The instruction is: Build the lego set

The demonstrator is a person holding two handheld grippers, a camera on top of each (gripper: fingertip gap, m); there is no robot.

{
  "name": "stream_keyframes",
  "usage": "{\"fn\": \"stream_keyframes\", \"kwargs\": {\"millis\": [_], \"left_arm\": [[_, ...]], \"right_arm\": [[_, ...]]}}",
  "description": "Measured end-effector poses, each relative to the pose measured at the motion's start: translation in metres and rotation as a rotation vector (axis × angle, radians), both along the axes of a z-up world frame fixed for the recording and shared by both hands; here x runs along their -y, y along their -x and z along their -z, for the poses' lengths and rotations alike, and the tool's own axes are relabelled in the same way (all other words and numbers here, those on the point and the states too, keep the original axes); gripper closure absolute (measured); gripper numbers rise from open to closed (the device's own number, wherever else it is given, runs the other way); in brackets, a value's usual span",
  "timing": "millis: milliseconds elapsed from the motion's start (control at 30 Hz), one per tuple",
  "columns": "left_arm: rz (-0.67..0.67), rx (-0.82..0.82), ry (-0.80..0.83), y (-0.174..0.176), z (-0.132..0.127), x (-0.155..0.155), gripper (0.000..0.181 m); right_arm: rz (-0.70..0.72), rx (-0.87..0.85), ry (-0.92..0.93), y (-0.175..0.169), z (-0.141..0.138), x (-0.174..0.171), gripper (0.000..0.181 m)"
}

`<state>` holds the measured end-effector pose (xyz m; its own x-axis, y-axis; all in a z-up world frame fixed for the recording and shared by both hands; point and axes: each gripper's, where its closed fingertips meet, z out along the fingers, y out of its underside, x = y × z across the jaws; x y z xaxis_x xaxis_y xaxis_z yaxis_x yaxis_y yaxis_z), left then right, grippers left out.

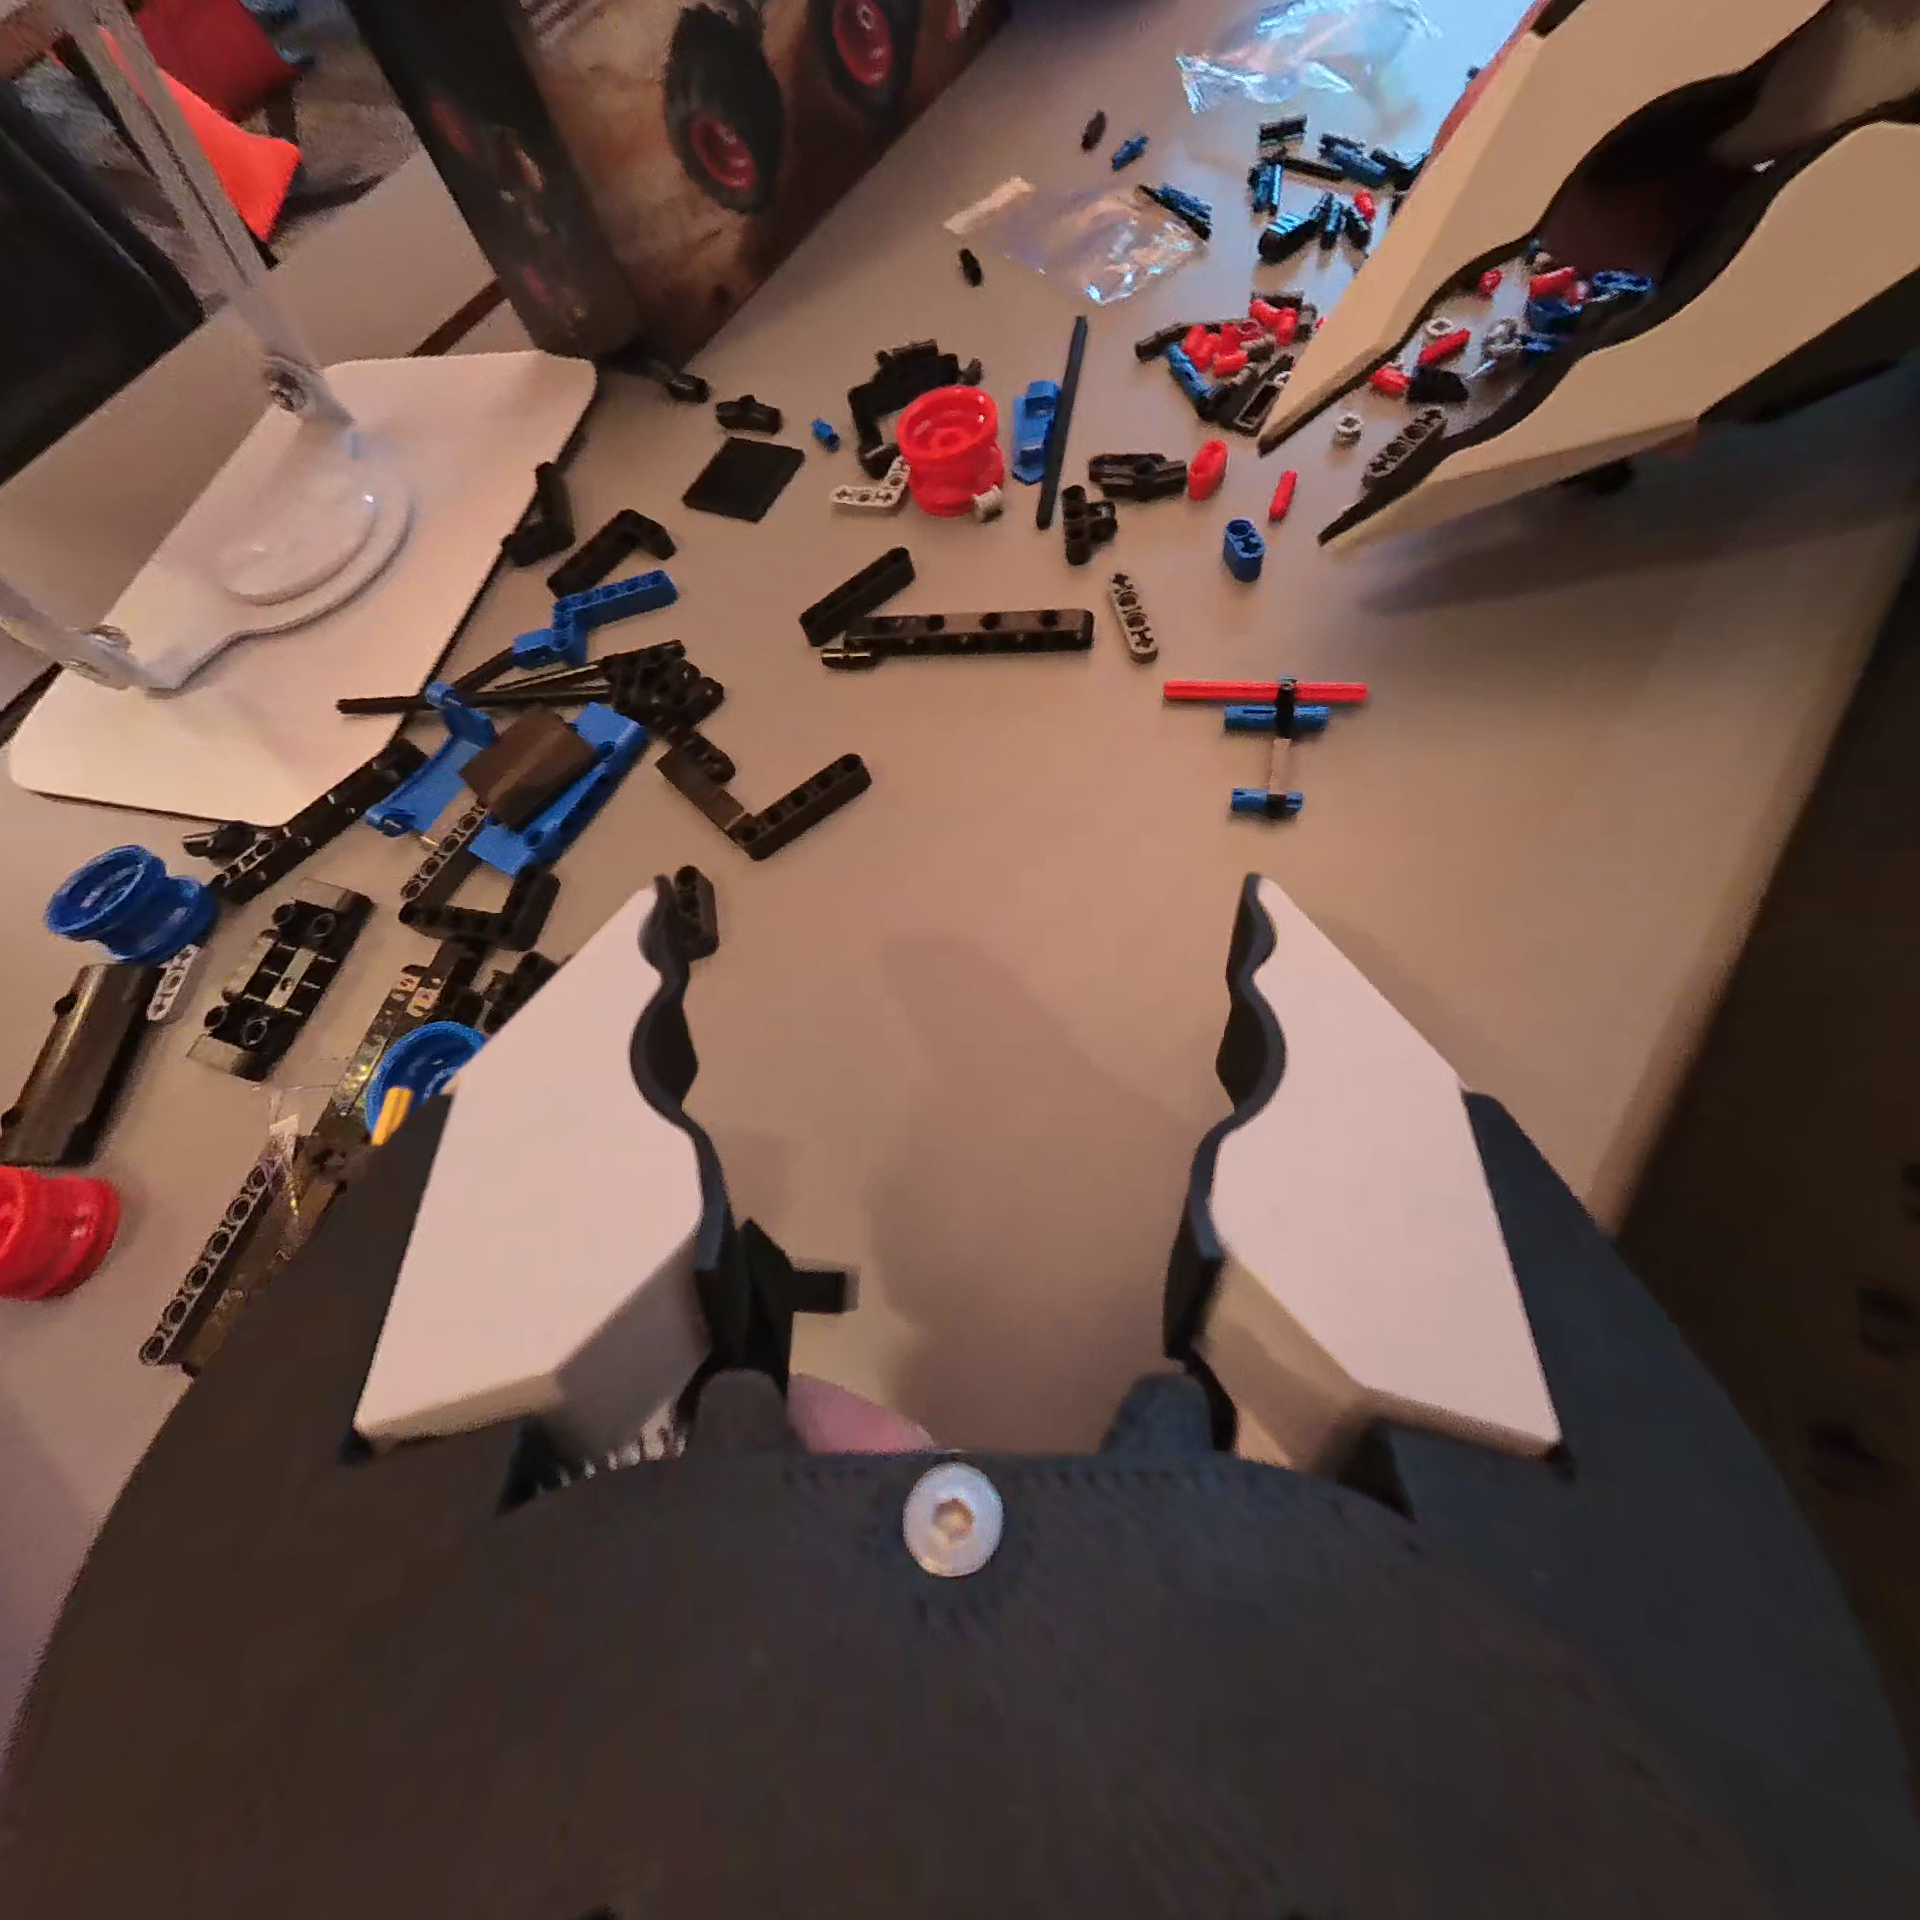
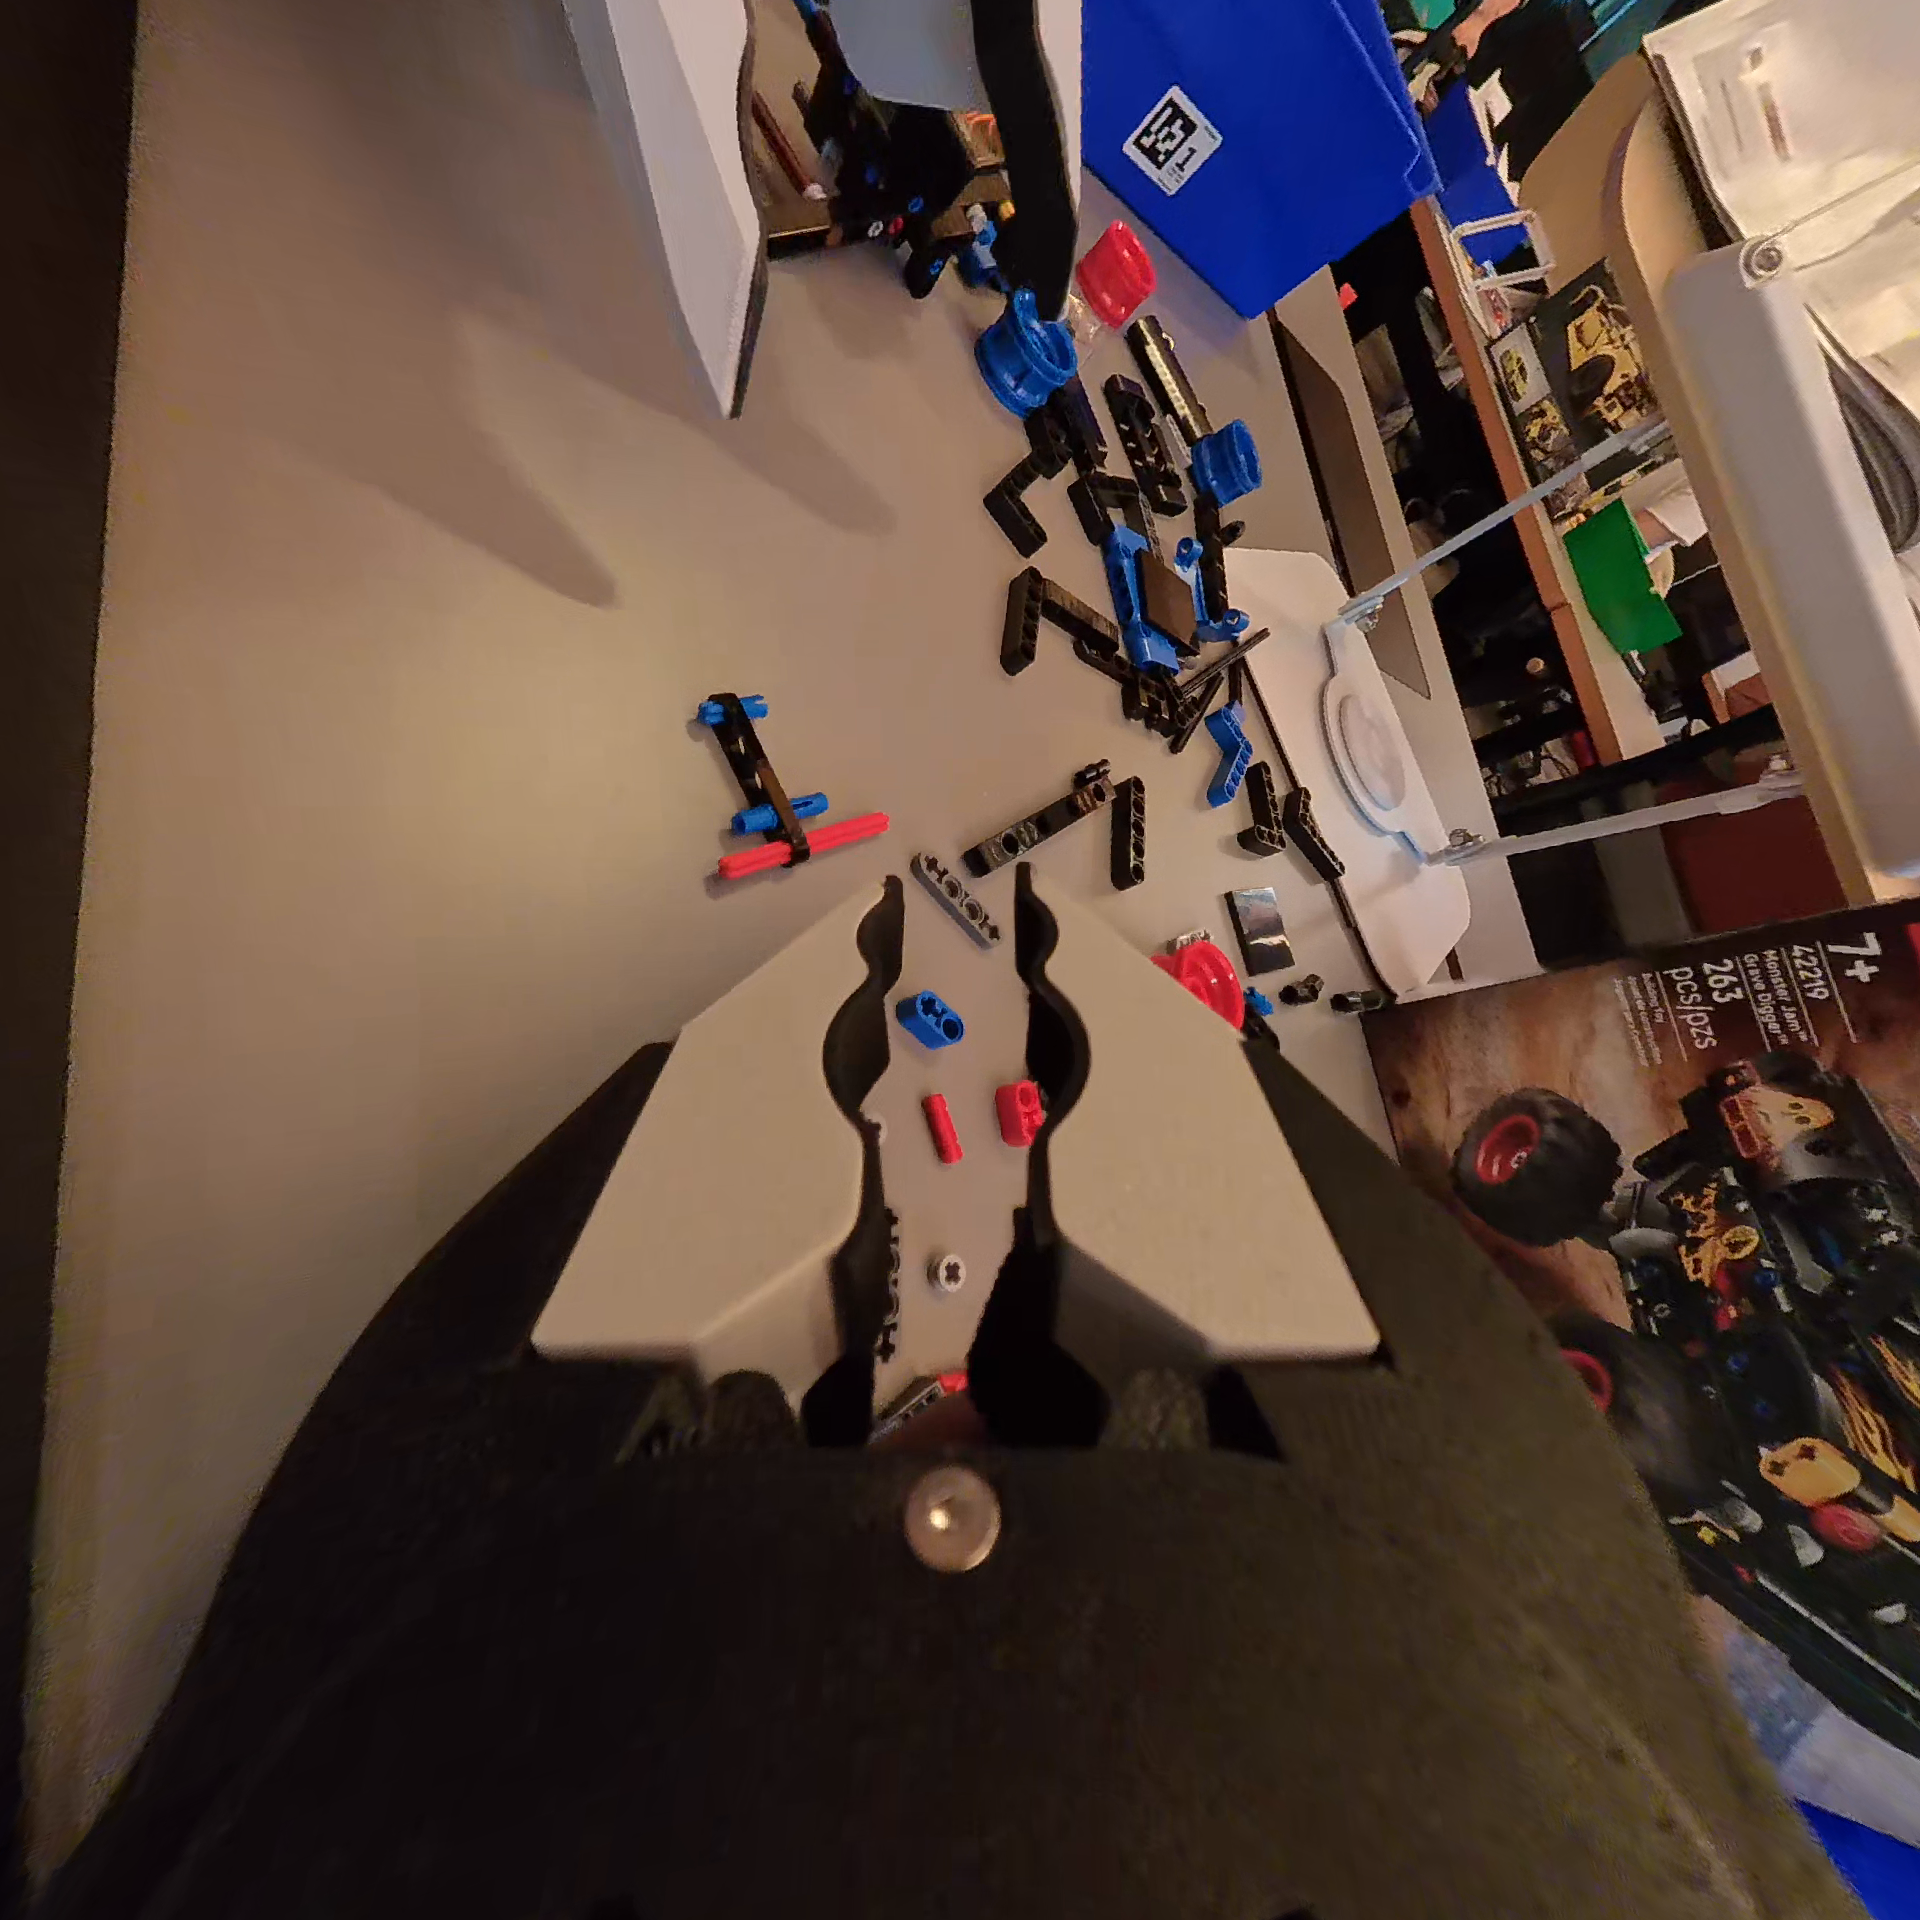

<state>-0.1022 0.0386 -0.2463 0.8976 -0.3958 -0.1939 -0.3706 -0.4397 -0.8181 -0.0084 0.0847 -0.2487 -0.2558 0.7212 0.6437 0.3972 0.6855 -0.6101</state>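
Note:
A small sub-assembly (image 1: 1270, 727), a red axle and blue pins on a thin black beam, lies alone on the grey table (image 1: 987, 1039); it also shows in the right wrist view (image 2: 771, 790). My left gripper (image 1: 956, 891) is wide open and empty, low over bare table just short of the sub-assembly. My right gripper (image 2: 956, 881) is partly open and empty. It hovers over a blue connector (image 2: 930, 1018), two small red pieces (image 2: 942, 1127) and a grey bush (image 2: 945, 1273), with a grey thin beam (image 2: 956, 899) at its tips.
Black and blue beams (image 1: 540, 748) pile at the left beside a white stand base (image 1: 312, 582). A red wheel hub (image 1: 951, 452), small pins (image 1: 1236, 348) and plastic bags (image 1: 1101, 239) lie farther back. The set's box (image 2: 1714, 1195) and a blue bin (image 2: 1247, 135) border the table.

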Motion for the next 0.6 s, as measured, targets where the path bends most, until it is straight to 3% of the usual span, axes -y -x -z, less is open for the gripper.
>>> {"fn": "stream_keyframes", "kwargs": {"millis": [367,600], "left_arm": [[-0.041,-0.046,0.062,0.002,0.025,-0.004,0.074],[-0.190,-0.099,0.072,0.017,0.031,-0.019,0.105]], "right_arm": [[0.047,-0.007,0.015,-0.001,-0.001,-0.013,0.162],[0.049,-0.007,0.021,-0.002,-0.001,-0.013,0.161]]}}
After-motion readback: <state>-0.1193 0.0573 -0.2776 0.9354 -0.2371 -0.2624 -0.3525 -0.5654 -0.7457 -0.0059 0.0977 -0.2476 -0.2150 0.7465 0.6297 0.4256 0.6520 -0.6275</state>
